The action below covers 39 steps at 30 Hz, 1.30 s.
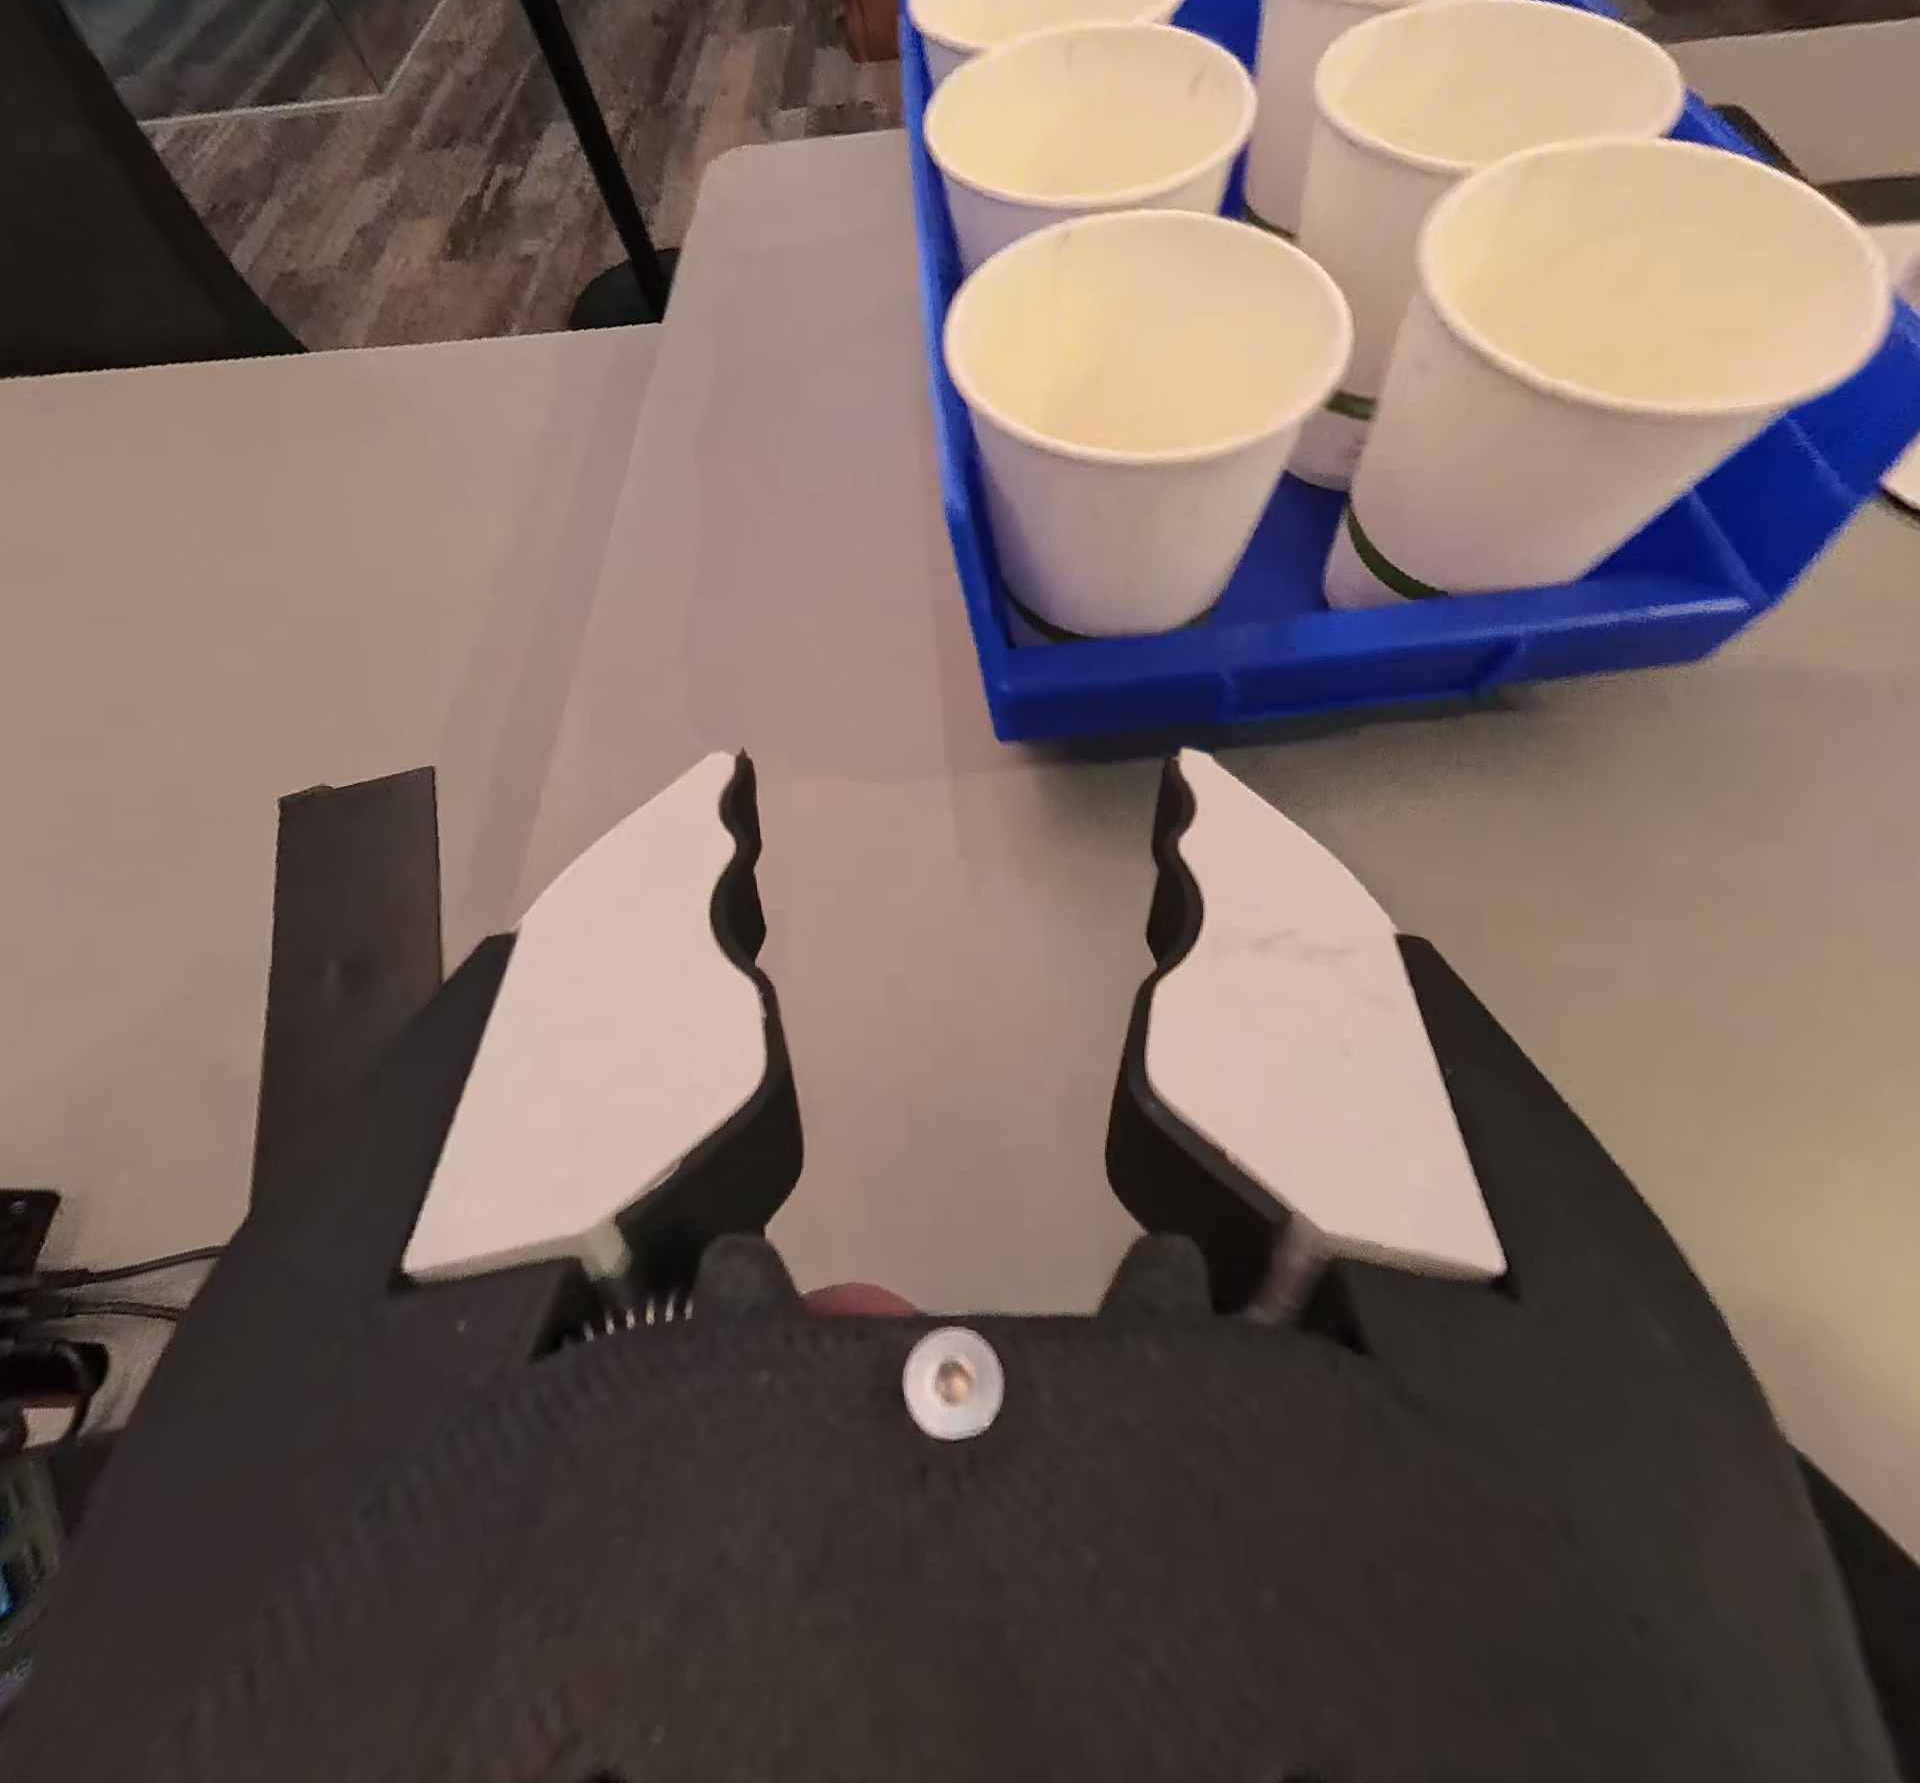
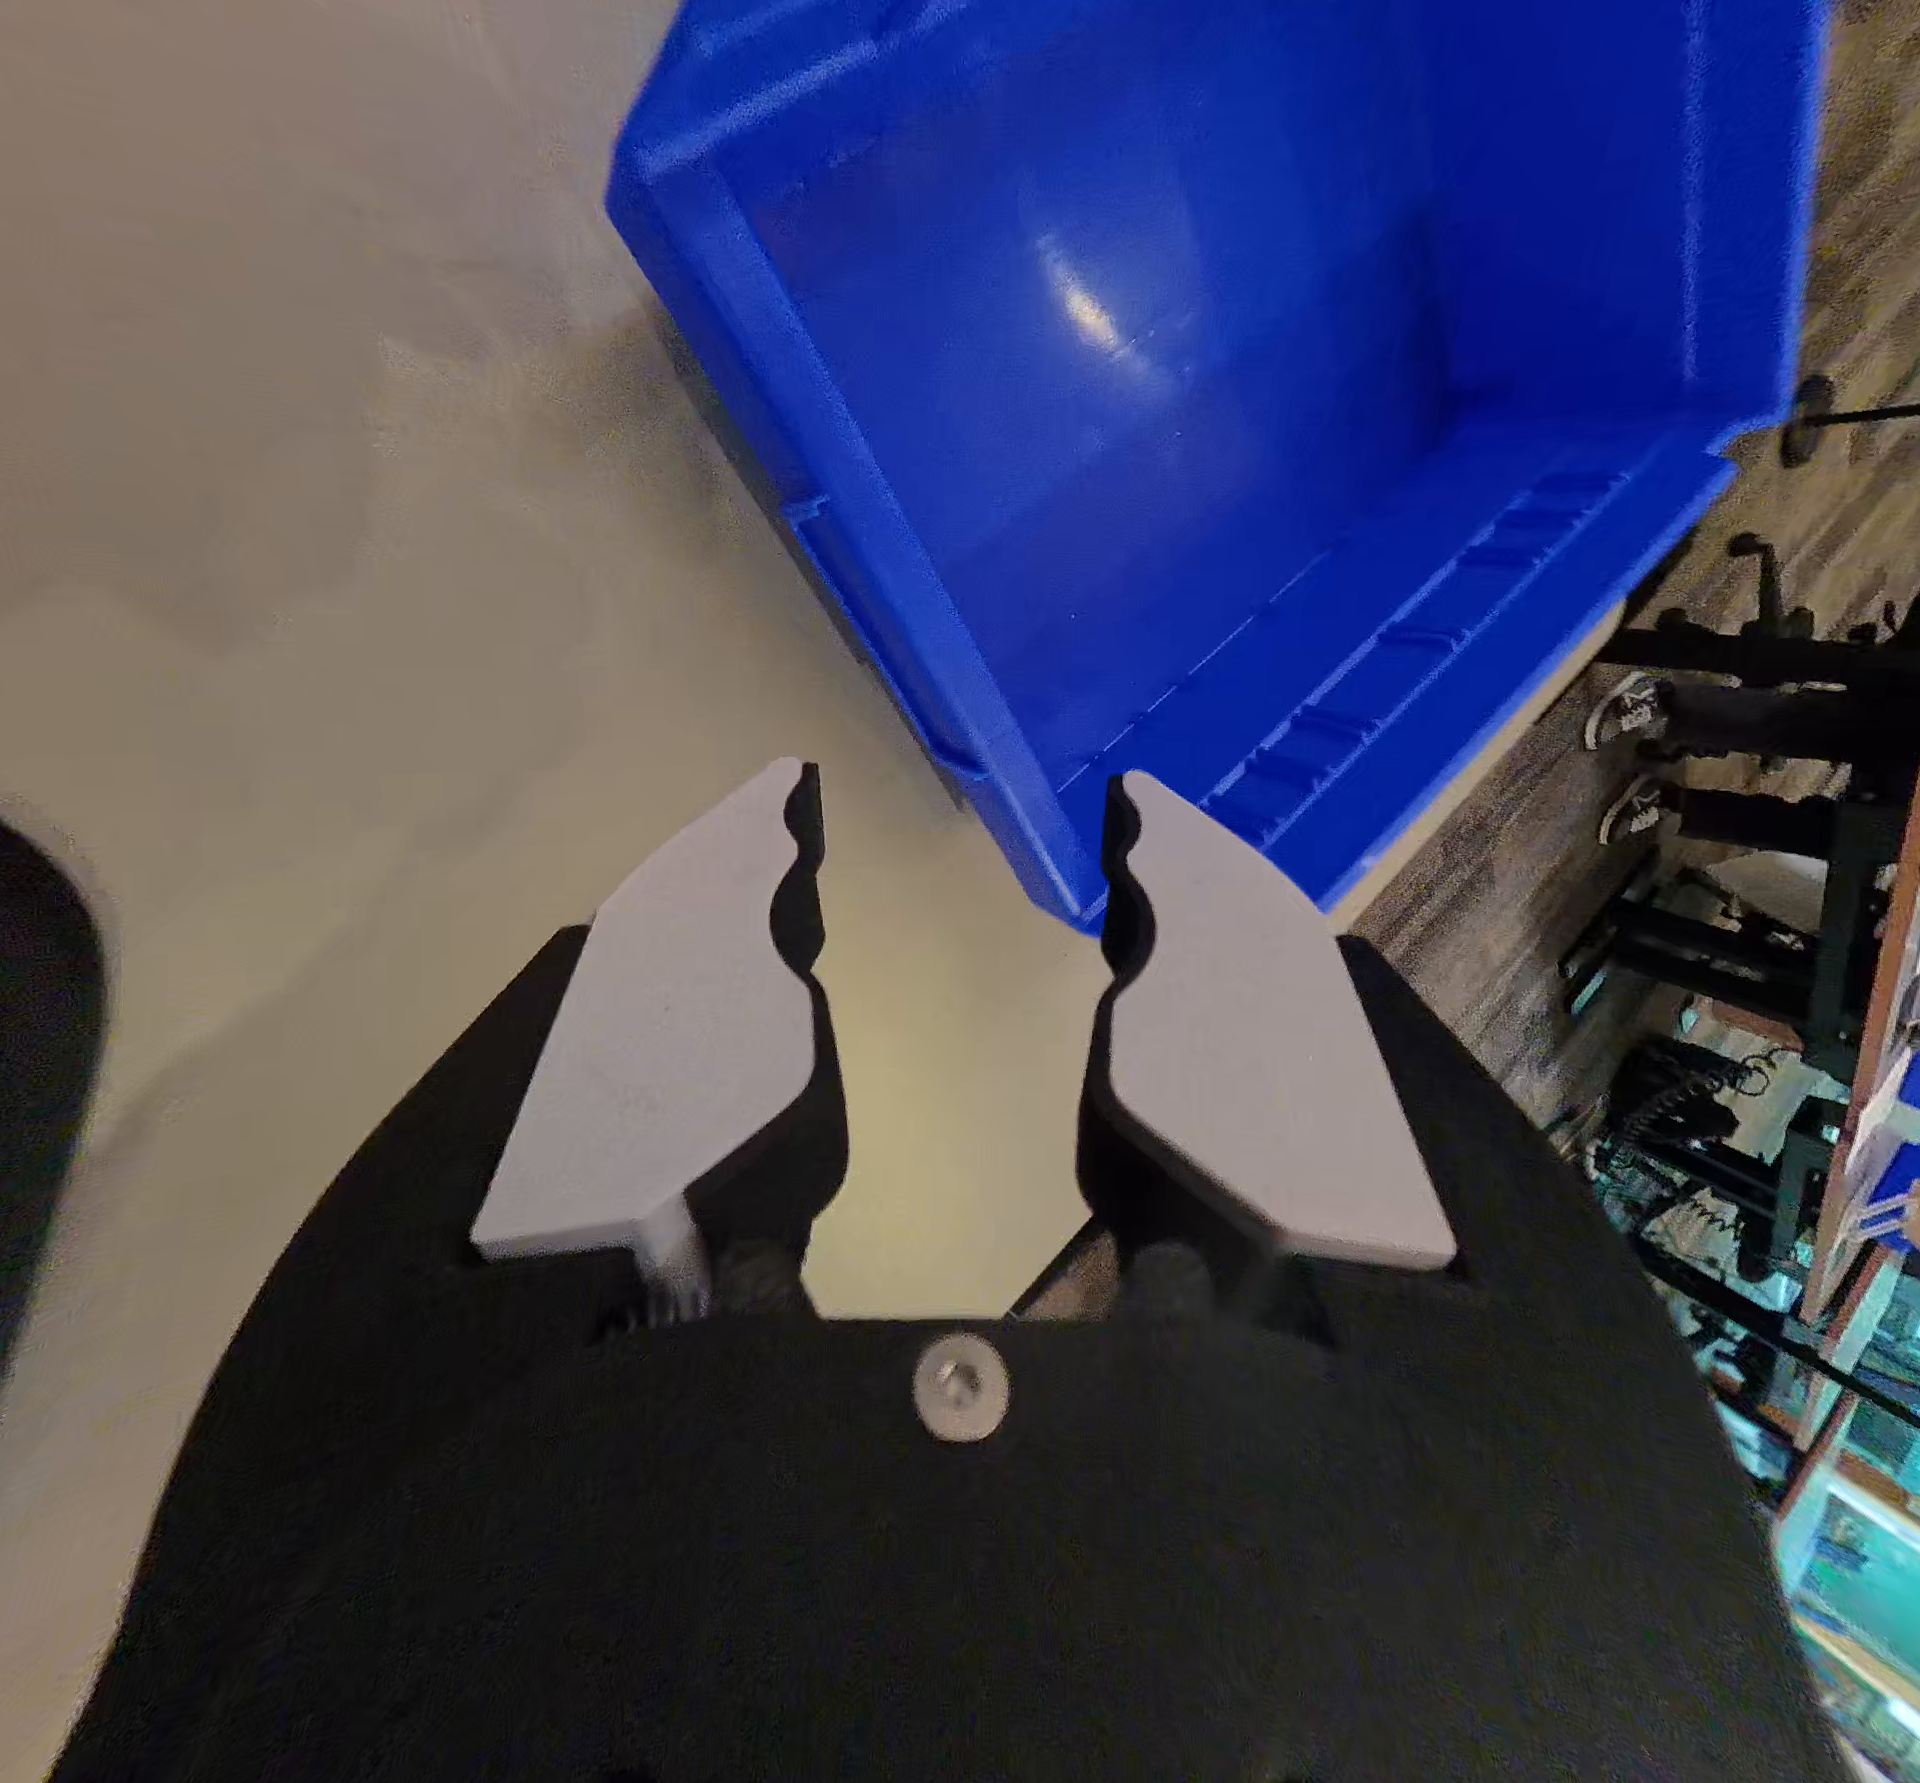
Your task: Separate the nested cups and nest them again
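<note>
Left wrist view shows the left claw (image 1: 956,767) nearest the camera, its two fingers spread wide apart with only bare table (image 1: 312,538) between them. A dark flat strip (image 1: 353,902) lies on the table just left of the claw. Farther ahead and to the right sits a blue tray (image 1: 1351,684) holding six white paper cups (image 1: 1143,424) standing upright in two rows (the right-hand row looks taller, with green bands near the bases). Beyond the table lies patterned floor (image 1: 416,123).

Right wrist view shows the right claw (image 2: 961,783) likewise parted and holding nothing, above the table (image 2: 312,383). Its right fingertip overlaps the near corner of a blue bin (image 2: 1195,331), whose inside is bare. Past the table edge, floor (image 2: 1507,902) and dark furniture legs show.
</note>
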{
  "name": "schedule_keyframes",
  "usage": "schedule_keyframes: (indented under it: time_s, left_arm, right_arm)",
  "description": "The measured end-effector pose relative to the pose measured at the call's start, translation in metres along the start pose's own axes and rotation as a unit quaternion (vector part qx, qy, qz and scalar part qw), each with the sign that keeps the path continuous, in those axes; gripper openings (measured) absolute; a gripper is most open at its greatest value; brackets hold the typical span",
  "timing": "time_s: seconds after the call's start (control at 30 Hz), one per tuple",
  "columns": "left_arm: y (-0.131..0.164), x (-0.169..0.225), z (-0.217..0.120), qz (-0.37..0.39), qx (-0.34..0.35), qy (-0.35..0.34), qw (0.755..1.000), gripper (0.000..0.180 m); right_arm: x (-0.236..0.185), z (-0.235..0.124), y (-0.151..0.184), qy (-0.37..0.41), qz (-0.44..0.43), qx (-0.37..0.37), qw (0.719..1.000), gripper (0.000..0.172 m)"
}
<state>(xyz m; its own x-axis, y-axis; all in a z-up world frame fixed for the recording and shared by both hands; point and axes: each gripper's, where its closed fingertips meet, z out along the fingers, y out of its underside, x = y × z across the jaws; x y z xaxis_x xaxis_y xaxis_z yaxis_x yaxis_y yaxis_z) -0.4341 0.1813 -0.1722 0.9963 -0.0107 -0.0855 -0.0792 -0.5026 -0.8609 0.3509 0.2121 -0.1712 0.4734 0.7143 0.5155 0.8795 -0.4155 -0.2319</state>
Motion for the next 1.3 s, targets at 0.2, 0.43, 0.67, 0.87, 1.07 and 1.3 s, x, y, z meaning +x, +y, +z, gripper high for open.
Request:
schedule_keyframes:
  time_s: [0.2,0.43,0.67,0.87,1.07,1.3]
  left_arm:
    - [0.012,0.045,-0.012,0.073,0.023,0.029,0.997,0.068]
    - [0.007,0.085,-0.009,0.103,0.047,0.068,0.991,0.073]
    - [-0.002,0.117,-0.003,0.132,0.052,0.088,0.986,0.084]
    - [-0.004,0.109,-0.017,0.155,0.074,0.063,0.983,0.084]
    - [0.018,0.106,-0.012,0.136,0.078,0.095,0.983,0.086]
    - [0.029,0.116,0.006,0.159,0.058,0.07,0.983,0.094]
  right_arm:
    - [-0.03,-0.05,-0.002,0.016,0.069,0.075,0.995,0.046]
    - [-0.058,-0.067,-0.022,-0.012,0.161,0.186,0.969,0.052]
    - [-0.066,-0.062,-0.051,-0.015,0.189,0.245,0.951,0.062]
    - [-0.071,-0.052,-0.055,-0.005,0.22,0.284,0.933,0.07]
    - [-0.064,-0.029,-0.057,0.017,0.274,0.328,0.904,0.068]
    - [-0.073,-0.006,-0.056,0.058,0.277,0.336,0.898,0.066]
